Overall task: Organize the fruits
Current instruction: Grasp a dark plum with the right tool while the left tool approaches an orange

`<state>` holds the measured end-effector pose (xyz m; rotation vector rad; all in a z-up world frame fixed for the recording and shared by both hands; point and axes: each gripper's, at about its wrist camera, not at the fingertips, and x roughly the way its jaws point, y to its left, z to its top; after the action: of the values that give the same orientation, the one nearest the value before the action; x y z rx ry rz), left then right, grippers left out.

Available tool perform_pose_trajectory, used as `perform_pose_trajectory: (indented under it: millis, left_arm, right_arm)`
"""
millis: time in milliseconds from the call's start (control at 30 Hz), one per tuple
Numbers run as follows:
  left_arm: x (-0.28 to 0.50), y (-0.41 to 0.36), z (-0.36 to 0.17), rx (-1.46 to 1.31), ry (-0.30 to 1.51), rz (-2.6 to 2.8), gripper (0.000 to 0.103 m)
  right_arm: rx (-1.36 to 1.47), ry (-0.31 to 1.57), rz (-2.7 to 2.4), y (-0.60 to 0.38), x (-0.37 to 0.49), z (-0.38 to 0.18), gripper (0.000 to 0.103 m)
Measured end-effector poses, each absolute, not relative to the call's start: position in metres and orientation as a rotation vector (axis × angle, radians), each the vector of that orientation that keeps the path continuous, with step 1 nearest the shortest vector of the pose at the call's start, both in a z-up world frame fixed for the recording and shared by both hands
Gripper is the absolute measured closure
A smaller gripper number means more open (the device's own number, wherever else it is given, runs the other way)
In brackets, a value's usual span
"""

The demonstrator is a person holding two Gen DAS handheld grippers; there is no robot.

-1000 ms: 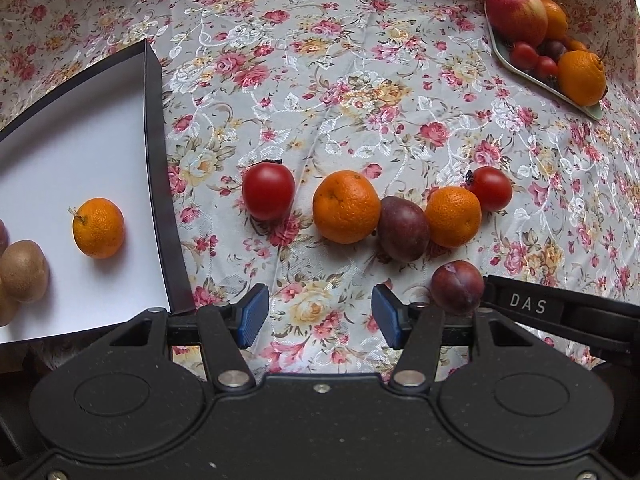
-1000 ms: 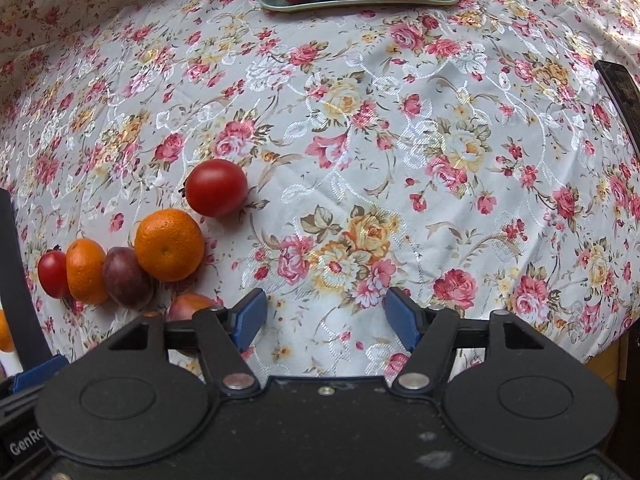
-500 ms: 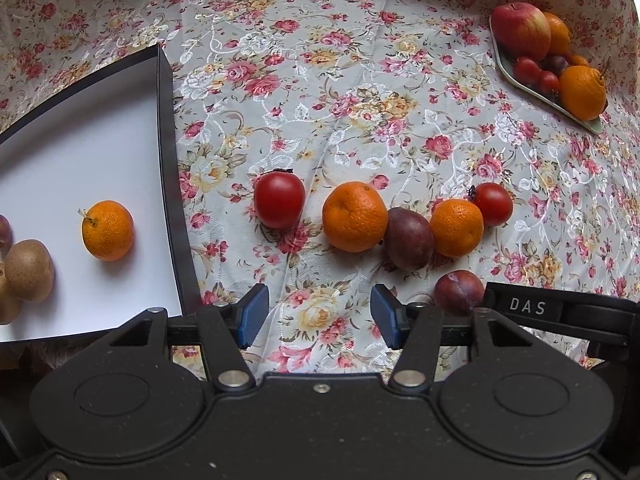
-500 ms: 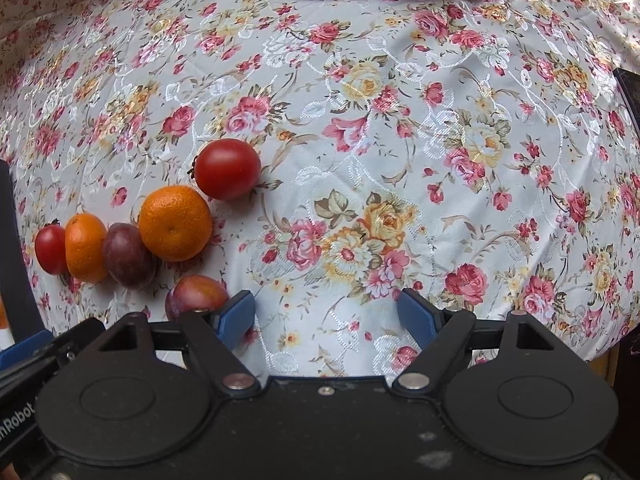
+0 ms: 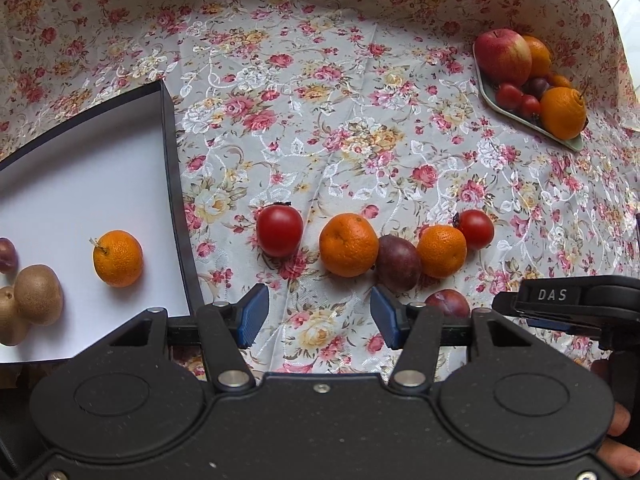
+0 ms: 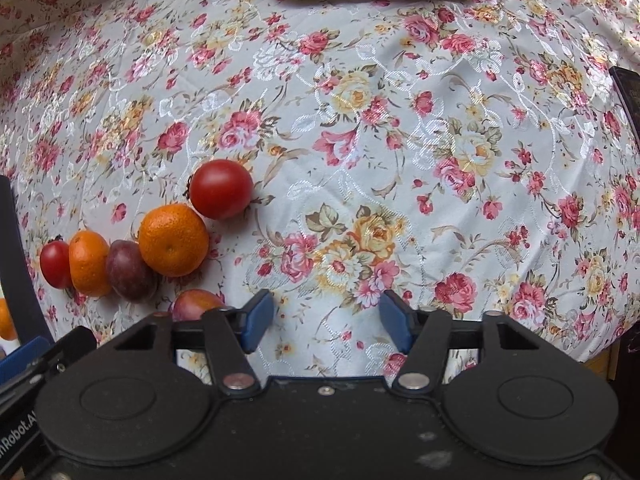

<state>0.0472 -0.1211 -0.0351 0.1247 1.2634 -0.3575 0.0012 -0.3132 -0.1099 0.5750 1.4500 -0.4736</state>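
A row of fruit lies on the floral cloth: a tomato (image 5: 279,230), a mandarin (image 5: 349,245), a plum (image 5: 398,263), a second mandarin (image 5: 441,251) and a small tomato (image 5: 476,229). A lone plum (image 5: 447,304) sits nearer, just right of my left gripper (image 5: 318,318), which is open over bare cloth. My right gripper (image 6: 326,326) points down at the cloth; its jaws are closing with nothing between them. The same lone plum (image 6: 196,304) lies just left of its left finger. A white tray (image 5: 80,184) holds a mandarin (image 5: 117,258), kiwis (image 5: 38,294) and a plum (image 5: 7,255).
A green plate (image 5: 490,98) at the far right carries an apple, oranges, small tomatoes and a plum. The right gripper's black body (image 5: 576,300) shows at the left view's right edge. A dark object (image 6: 626,92) lies at the cloth's right edge. A wide patch of cloth lies right of the fruit row.
The right jaws widened, then narrowed. The lone plum has come further into sight beside the right gripper's left finger. The left view tipped slightly, showing more tray and plate.
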Motion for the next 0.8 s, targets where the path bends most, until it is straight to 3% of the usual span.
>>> perform_pose_trajectory:
  millis: [33,133,467,800]
  left_arm:
    - [0.048,-0.118,-0.033,0.112,1.257,-0.355,0.043]
    - [0.052,-0.112,-0.030,0.082,1.249,-0.351,0.043]
    - [0.056,-0.098,-0.021,0.048,1.208,-0.346,0.043]
    - [0.062,-0.087,-0.023,-0.020,1.224,-0.325,0.043]
  right_arm:
    - [0.596,1.438,-0.479,-0.317,0.001,-0.104,0.060]
    - [0.671,1.399,-0.472,-0.327,-0.003,-0.092,0.062]
    - [0.601,1.320,-0.318,-0.291,0.006,-0.056,0.062]
    - [0.507,1.375,-0.324,-0.257,0.017,-0.075,0.062]
